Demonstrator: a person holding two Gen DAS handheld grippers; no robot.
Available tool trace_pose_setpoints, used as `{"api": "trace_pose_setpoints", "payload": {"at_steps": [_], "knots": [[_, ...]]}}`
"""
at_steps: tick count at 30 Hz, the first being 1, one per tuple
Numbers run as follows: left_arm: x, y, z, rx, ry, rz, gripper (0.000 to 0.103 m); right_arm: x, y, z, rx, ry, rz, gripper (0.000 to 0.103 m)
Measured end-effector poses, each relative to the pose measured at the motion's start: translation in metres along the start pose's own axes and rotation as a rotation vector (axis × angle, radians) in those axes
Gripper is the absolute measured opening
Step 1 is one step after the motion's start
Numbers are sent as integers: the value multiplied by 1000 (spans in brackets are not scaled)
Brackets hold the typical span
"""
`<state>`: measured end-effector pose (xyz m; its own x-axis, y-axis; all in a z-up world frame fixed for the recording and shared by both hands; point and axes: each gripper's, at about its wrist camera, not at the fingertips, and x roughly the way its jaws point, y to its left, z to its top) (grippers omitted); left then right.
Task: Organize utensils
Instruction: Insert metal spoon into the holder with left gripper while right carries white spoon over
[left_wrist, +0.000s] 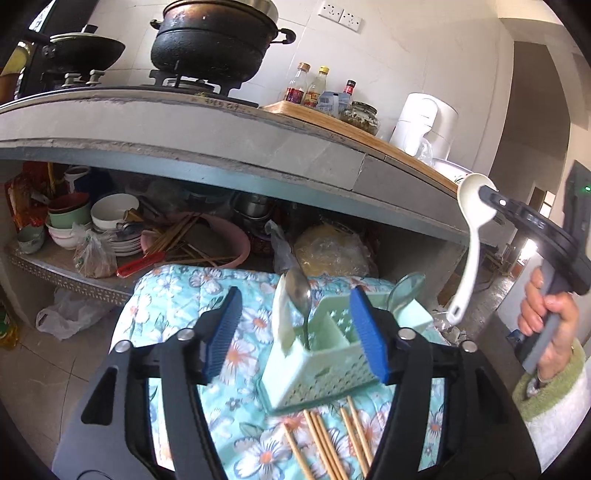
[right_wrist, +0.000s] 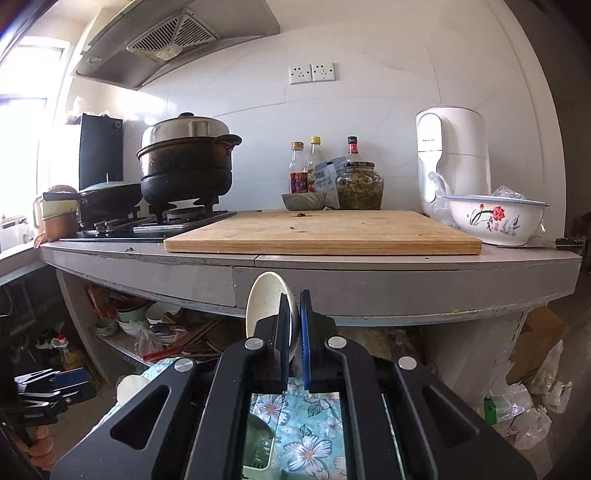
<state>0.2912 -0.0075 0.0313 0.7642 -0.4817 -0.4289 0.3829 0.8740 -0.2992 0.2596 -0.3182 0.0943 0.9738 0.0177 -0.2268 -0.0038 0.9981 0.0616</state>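
A pale green perforated utensil caddy (left_wrist: 317, 365) stands on a floral cloth (left_wrist: 236, 295). It holds a metal spoon (left_wrist: 301, 295), a white utensil (left_wrist: 282, 314) and a green ladle (left_wrist: 406, 291). Several wooden chopsticks (left_wrist: 332, 443) lie on the cloth in front of it. My left gripper (left_wrist: 295, 336) is open, its blue pads on either side of the caddy. My right gripper (right_wrist: 293, 332) is shut on the bowl of a white ladle (right_wrist: 267, 302). In the left wrist view, the ladle (left_wrist: 471, 236) hangs handle-down in the air to the right of the caddy.
A grey counter (right_wrist: 369, 273) carries a gas stove with a black pot (right_wrist: 186, 166), a wooden board (right_wrist: 321, 232), bottles, a jar (right_wrist: 360, 184), a white appliance and a flowered basin (right_wrist: 495, 218). The shelf below holds bowls (left_wrist: 114, 210) and chopsticks. Plastic bags lie on the floor.
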Motion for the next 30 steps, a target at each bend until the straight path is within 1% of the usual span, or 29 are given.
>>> {"api": "trace_pose_setpoints", "payload": {"at_steps": [3,9,13,15,21,25,26,28,30], "knots": [[-11,6,-14,-14,15,10,67,8,3,-6,-36,-20,-29,5],[-22,19,-40,-62,43,17,69,21,14,-21,-133,-52,-73,5],[-22,21,-49,-61,55,31,69,23,27,-36,-204,-61,-77,6],[-21,21,-52,-63,63,29,69,22,31,-42,-228,-58,-65,6],[-17,20,-59,-59,82,25,70,18,43,-62,-272,-13,-32,6],[-17,19,-62,-61,92,20,71,20,48,-80,-280,74,31,7],[-18,18,-63,-60,95,22,72,21,49,-85,-293,100,47,8],[-18,18,-65,-58,102,25,73,19,52,-91,-311,124,56,16],[-20,17,-66,-59,108,25,74,12,52,-92,-303,129,67,38]]}}
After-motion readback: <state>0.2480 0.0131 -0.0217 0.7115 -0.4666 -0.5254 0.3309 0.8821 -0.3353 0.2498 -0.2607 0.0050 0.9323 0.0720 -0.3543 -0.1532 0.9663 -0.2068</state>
